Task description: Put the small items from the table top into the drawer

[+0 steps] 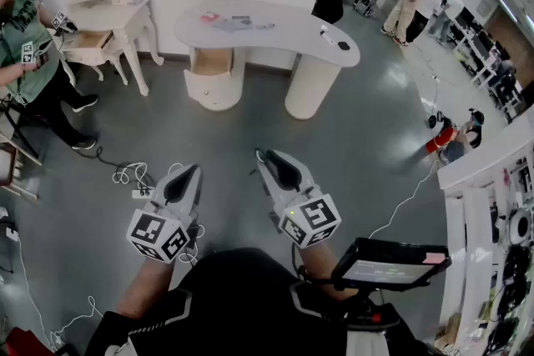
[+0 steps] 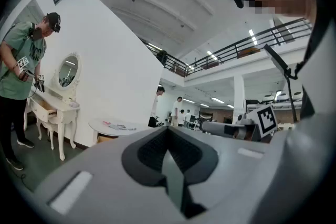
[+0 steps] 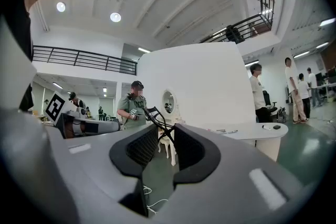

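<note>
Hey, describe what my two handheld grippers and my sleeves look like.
The left gripper and the right gripper both have light grey, wedge-shaped bodies with black ribbed pads lining the jaws. Each carries a white cube printed with black square markers: the left cube and the right cube. You wear a black top with white stripes on the sleeves.

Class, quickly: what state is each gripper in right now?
Left gripper: shut, nothing held.
Right gripper: jaws apart, nothing between them.
</note>
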A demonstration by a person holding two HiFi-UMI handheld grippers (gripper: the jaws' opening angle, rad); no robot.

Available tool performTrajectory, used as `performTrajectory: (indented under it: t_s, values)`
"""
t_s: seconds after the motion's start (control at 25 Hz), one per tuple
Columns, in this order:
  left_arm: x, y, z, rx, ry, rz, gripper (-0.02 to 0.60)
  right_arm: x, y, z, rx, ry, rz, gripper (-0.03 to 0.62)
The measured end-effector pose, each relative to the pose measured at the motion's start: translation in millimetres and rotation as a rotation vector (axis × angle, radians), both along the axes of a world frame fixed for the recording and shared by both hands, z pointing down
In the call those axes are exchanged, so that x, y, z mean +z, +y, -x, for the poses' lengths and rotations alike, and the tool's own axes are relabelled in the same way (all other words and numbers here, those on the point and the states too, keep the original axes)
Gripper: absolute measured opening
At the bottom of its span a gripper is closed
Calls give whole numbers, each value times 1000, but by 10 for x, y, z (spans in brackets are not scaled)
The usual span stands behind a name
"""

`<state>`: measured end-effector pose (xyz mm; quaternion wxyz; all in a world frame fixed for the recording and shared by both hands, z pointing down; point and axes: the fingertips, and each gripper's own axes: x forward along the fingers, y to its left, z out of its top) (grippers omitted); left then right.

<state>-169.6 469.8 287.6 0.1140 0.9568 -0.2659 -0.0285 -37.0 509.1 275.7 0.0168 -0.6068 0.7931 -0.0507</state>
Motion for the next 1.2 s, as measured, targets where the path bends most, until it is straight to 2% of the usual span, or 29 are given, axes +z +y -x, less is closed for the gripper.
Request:
performTrajectory:
  t_s: [0.32, 0.48, 0.72, 1.0, 1.2]
  values:
    - [-27, -32, 70, 10, 8, -4, 0, -22, -25, 30, 19, 2, 7, 97]
    - [-11, -105, 131, 24, 16, -7, 0, -33, -92, 103, 15, -30, -4, 100]
    - [46, -171, 249, 47, 6, -9, 0, -28, -202, 251, 19, -20, -7, 100]
    - [117, -411, 407, 60, 14, 3, 0, 47, -413, 426, 27, -31, 18, 100]
    - [169, -630, 317, 66, 24, 11, 0, 68, -659, 333, 22, -27, 24, 100]
